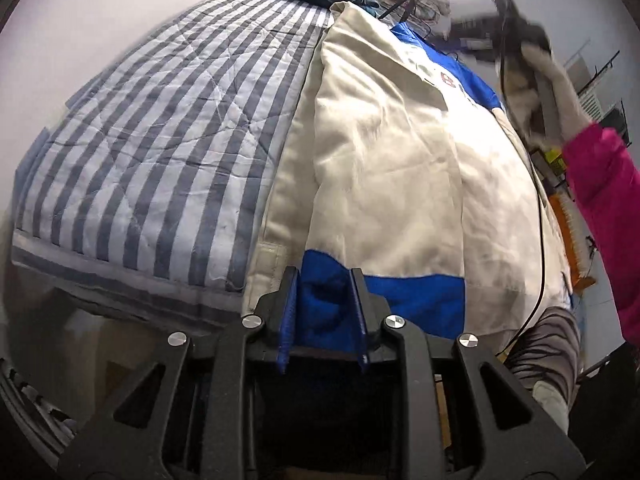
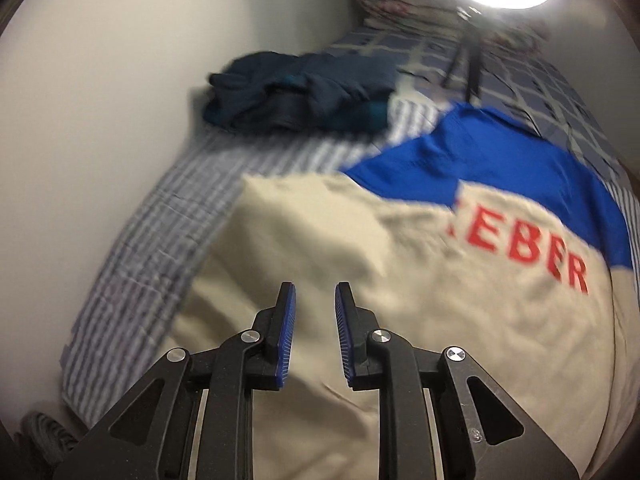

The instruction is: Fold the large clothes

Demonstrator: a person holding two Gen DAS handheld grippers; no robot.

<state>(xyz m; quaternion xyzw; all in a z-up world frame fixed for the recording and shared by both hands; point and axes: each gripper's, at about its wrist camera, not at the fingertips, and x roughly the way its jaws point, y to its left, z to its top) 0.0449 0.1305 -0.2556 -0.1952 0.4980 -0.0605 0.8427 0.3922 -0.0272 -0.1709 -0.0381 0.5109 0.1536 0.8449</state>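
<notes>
A large cream jacket (image 1: 400, 168) with blue panels and red lettering lies on the striped bed, also in the right wrist view (image 2: 360, 320). My left gripper (image 1: 325, 276) is at the jacket's near hem, its blue-padded fingers around a bunch of the blue hem band (image 1: 416, 300). My right gripper (image 2: 315, 290) hovers above the cream fabric, jaws apart and empty. In the left wrist view the right gripper (image 1: 524, 72) shows blurred at the upper right, held by a hand with a pink sleeve.
A blue-and-white striped quilt (image 1: 152, 140) covers the bed beside a white wall (image 2: 100, 80). A dark blue heap of clothes (image 2: 300, 92) lies at the far end. A ring light on a tripod (image 2: 472, 52) stands beyond the jacket. A black cable (image 1: 540, 240) hangs on the right.
</notes>
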